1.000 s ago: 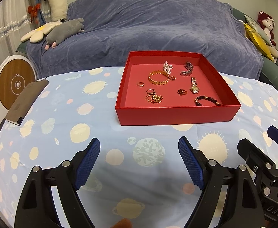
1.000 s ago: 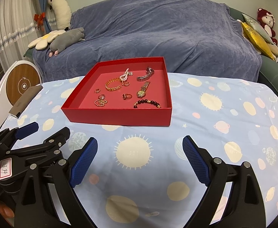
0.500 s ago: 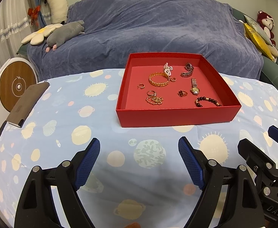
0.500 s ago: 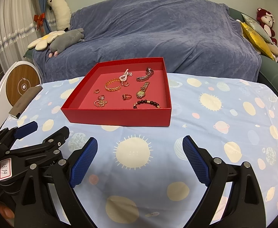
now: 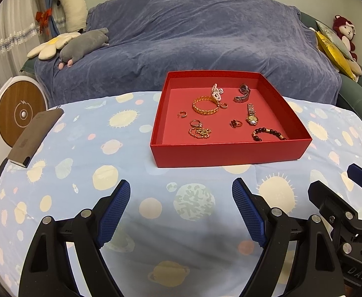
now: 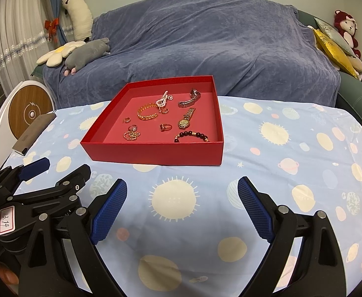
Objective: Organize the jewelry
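A shallow red tray (image 5: 228, 154) (image 6: 156, 154) stands on the planet-print cloth, ahead of both grippers. Inside lie a gold bangle (image 5: 205, 105) (image 6: 147, 112), a pearl piece (image 5: 216, 92), a silver watch (image 5: 243, 93), a gold watch (image 5: 251, 117) (image 6: 186, 120), a dark bead bracelet (image 5: 267, 133) (image 6: 192, 135), a gold chain (image 5: 200, 132) and several rings. My left gripper (image 5: 181, 209) hovers open over the cloth short of the tray, nothing between its blue pads. My right gripper (image 6: 182, 209) is open too, beside it to the right, holding nothing.
A grey flat case (image 5: 36, 137) lies at the cloth's left edge beside a round wooden-faced device (image 5: 20, 113). Behind the table is a sofa under a blue cover (image 5: 193, 42) with plush toys at both ends.
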{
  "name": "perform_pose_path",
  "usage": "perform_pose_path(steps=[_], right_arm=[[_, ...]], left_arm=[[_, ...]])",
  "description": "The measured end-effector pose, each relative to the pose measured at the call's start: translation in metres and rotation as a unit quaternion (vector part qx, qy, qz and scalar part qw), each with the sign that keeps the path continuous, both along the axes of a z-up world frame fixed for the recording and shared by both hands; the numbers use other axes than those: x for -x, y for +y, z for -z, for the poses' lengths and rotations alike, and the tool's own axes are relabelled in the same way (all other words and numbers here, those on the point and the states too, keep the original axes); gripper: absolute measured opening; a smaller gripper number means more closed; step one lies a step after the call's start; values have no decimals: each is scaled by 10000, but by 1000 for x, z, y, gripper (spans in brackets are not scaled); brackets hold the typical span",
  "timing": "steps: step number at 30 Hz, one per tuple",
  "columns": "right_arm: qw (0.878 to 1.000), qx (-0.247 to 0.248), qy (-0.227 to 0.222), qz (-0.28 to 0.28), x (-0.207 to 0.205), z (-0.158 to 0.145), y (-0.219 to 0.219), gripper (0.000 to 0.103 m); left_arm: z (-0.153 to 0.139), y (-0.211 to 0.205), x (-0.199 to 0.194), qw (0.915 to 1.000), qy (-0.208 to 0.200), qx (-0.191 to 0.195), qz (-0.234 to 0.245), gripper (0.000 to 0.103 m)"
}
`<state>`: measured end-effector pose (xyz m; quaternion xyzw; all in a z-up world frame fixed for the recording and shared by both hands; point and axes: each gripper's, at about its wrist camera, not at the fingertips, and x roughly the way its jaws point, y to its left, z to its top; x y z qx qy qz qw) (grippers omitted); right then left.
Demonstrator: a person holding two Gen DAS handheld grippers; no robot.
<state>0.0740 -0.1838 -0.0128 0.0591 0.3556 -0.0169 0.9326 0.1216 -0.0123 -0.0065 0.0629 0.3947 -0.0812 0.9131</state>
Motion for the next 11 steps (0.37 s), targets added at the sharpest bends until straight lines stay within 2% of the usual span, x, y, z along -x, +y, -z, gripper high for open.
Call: perform_pose_path(steps=[11], right_arm=[[10000,1,-21,23,0,-3,0,89]], left_arm=[[2,0,0,10000,46,26,18,82]])
